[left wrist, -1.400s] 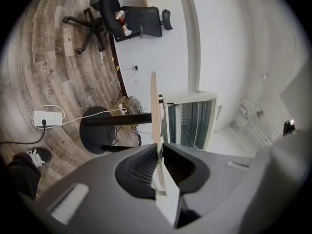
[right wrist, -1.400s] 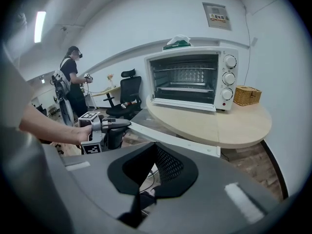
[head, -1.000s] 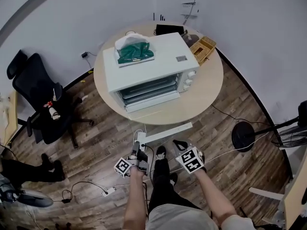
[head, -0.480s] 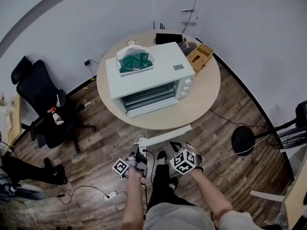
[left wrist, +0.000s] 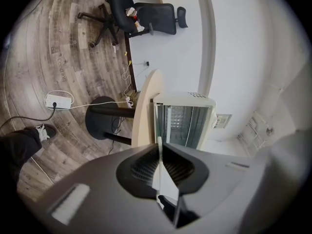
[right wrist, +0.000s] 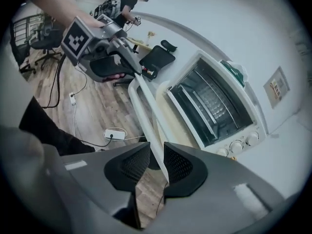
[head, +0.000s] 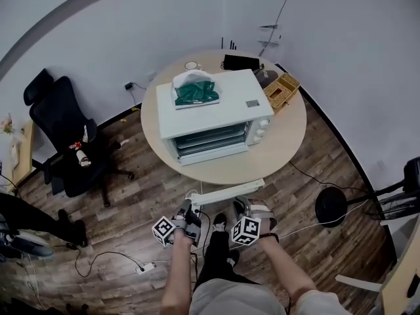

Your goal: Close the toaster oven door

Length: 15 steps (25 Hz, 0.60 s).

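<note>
One round table, one office chair at its 9 o'clock, one toaster oven mid-table, one white bar, two grippers. Wood floor, white wall behind. Open floor separates the table edge from the grippers at 6 o'clock. The left gripper clamps the bar. The right gripper has just been opening its jaws, which narrowly straddle the bar.

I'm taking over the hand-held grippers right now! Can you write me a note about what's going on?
Left hand-held gripper: shut on a long white framed panel, possibly the oven's door.
Right hand-held gripper: jaws just opened; panel between them, unpinched.
Toaster oven: on the round table, well ahead of both grippers, racks showing.
Done: nothing closed that I can see.
To do: get to the oven and close its door.
</note>
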{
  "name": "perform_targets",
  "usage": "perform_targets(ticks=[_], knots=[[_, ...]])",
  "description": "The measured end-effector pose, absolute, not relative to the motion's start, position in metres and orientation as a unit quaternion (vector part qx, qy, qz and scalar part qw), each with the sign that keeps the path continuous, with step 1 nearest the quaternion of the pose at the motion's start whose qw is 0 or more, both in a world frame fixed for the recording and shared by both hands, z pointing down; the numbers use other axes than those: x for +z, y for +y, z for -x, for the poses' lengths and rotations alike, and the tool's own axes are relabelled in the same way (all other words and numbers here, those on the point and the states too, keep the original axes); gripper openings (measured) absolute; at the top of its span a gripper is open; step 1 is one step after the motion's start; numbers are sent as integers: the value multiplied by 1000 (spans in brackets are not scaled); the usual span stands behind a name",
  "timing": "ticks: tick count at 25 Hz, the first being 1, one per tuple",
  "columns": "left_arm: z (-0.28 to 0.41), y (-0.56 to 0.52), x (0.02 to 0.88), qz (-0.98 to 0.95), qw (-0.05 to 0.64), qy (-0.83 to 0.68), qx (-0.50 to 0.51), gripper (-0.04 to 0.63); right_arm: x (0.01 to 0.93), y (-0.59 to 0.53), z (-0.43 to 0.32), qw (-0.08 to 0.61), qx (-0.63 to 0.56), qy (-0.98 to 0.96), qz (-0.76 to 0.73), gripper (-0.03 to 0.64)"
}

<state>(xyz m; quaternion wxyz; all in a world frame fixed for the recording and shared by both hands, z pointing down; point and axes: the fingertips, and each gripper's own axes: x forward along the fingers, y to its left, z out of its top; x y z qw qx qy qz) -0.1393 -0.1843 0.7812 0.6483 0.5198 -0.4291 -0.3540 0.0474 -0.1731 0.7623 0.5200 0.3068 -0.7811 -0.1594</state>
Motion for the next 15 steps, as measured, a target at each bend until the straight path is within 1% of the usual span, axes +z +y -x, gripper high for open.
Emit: perform_targets(ticks=[3, 7, 15], knots=[[139, -185, 777, -518, 651, -426, -355, 83, 766, -172, -47, 526, -179, -775, -300, 67], [141, -188, 773, -518, 654, -425, -352, 83, 769, -175, -43, 535, -214, -766, -286, 95], [141, -193, 752, -522, 656, -419, -350, 89, 760, -190, -36, 542, -285, -740, -280, 106]])
